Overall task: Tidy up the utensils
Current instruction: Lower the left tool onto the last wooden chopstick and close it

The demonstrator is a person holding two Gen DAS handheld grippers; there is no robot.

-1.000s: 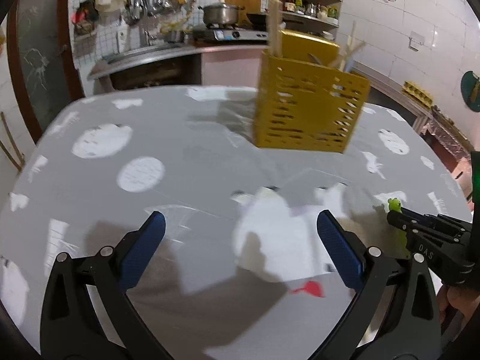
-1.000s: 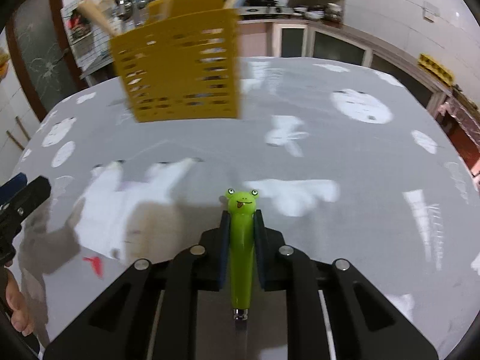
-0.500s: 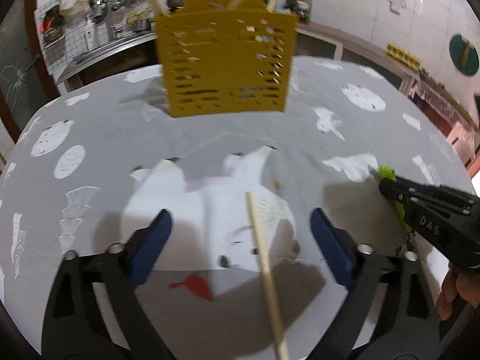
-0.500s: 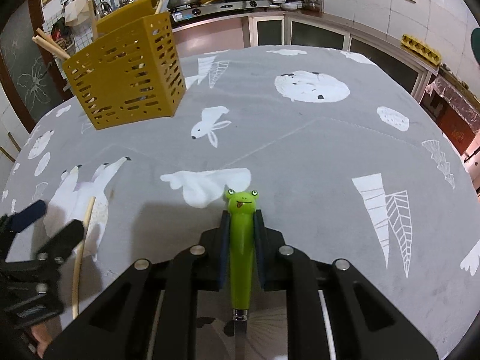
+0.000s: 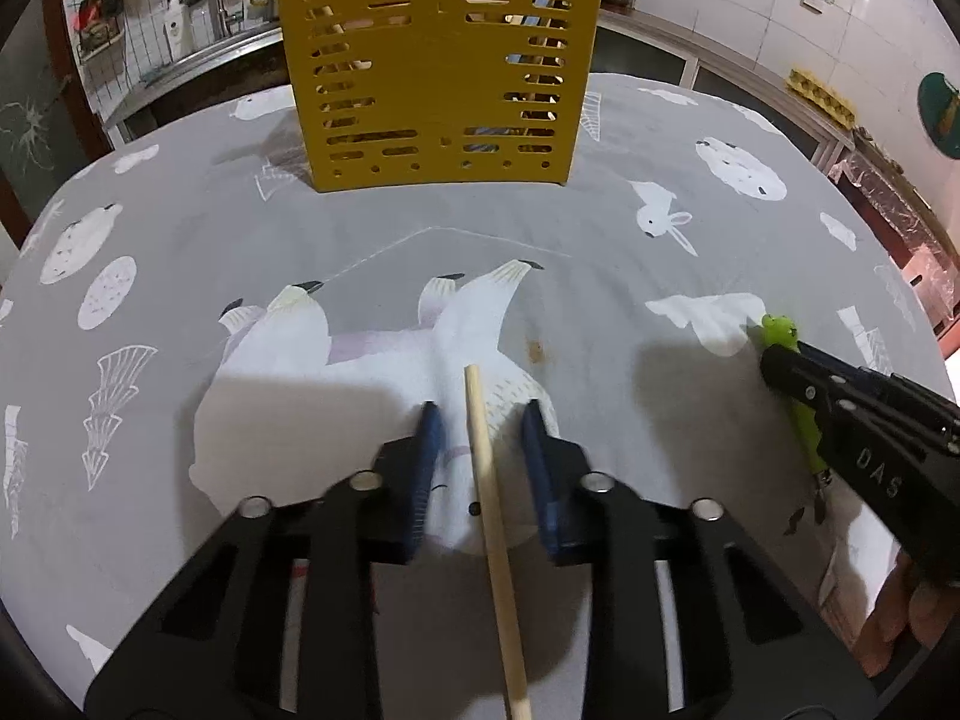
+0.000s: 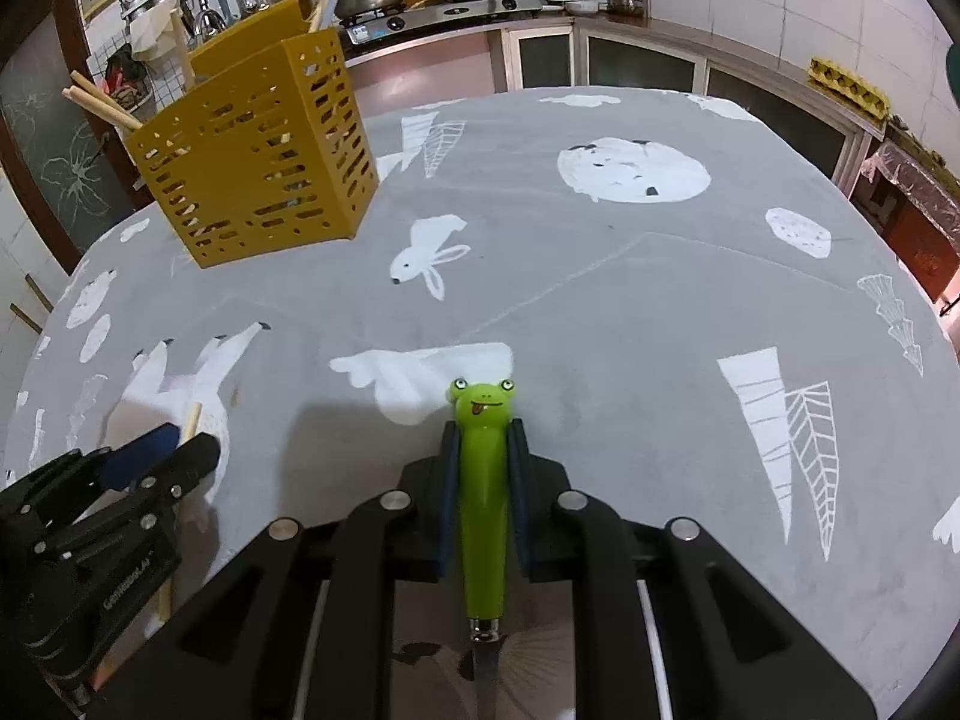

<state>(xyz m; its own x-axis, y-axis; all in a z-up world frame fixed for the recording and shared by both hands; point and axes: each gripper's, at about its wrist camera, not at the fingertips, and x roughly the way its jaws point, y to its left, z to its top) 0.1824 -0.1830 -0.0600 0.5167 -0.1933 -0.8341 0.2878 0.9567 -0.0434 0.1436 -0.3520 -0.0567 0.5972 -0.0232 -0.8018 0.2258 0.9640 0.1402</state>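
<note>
L gripper [image 5: 483,429] jaws closing round thin, light, stiff chopstick [image 5: 489,510], pads not yet touching; R gripper [image 6: 483,450] clamps frog-handled utensil [image 6: 482,480] mid-handle.

A round worktop [image 6: 630,312] is carrying everything here, and a grey cloth [image 5: 198,252] printed with white rabbits, geese and leaf shapes is covering it. A yellow slotted utensil holder [image 5: 438,78] is standing upright at the far side, with wooden sticks poking out of it. A single wooden chopstick [image 5: 489,504] is lying on the near part of the cloth, over the white goose print.
</note>
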